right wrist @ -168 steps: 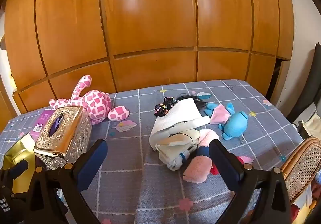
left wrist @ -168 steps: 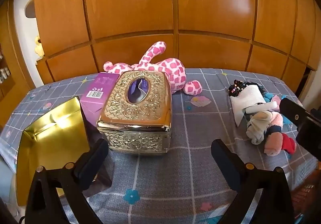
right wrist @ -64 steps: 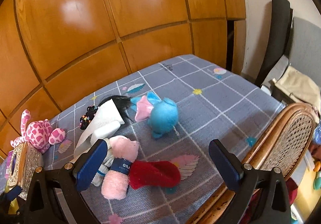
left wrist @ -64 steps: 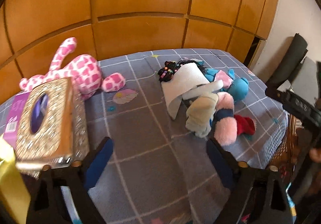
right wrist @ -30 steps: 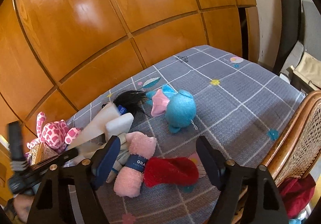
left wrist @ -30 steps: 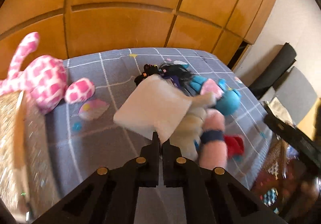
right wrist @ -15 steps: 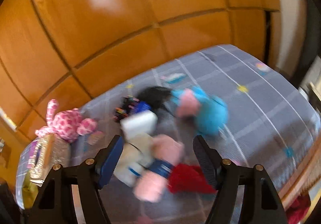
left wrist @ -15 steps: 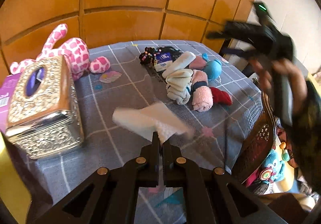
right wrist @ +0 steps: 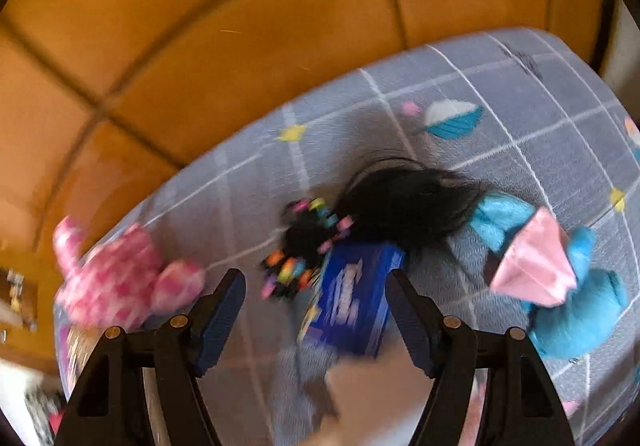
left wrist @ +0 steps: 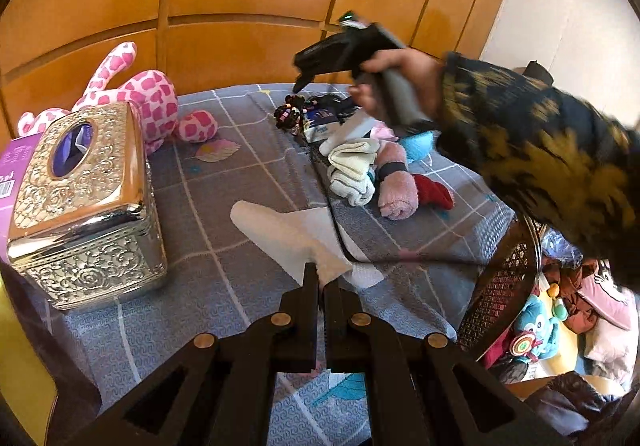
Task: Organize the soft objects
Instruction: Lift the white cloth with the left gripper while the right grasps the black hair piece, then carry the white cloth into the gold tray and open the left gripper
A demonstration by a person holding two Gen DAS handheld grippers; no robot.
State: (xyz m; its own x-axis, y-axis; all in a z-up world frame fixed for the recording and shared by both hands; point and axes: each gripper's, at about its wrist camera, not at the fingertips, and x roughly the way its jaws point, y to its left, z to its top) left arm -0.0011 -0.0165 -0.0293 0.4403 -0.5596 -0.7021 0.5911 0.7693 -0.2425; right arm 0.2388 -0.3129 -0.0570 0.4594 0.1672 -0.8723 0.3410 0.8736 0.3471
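My left gripper is shut on a corner of a white cloth, which lies spread on the grey checked bedcover in front of it. Behind it is the pile: cream socks, a pink rolled towel and a red sock. My right gripper points down at the pile's far end. Its jaws are opening, with a blue tissue packet below the gap, untouched. Black hair and beaded hair ties lie just beyond it. This view is blurred.
A gold embossed tissue box stands at the left, with a purple carton and a pink spotted plush behind it. A blue plush lies right of the packet. A sleeved arm crosses above the pile. A wicker chair stands off the bed's right edge.
The left gripper pulled the white cloth off the pile and brought it to the near side, then held still. The right gripper swung in over the pile's far end and tilted down.
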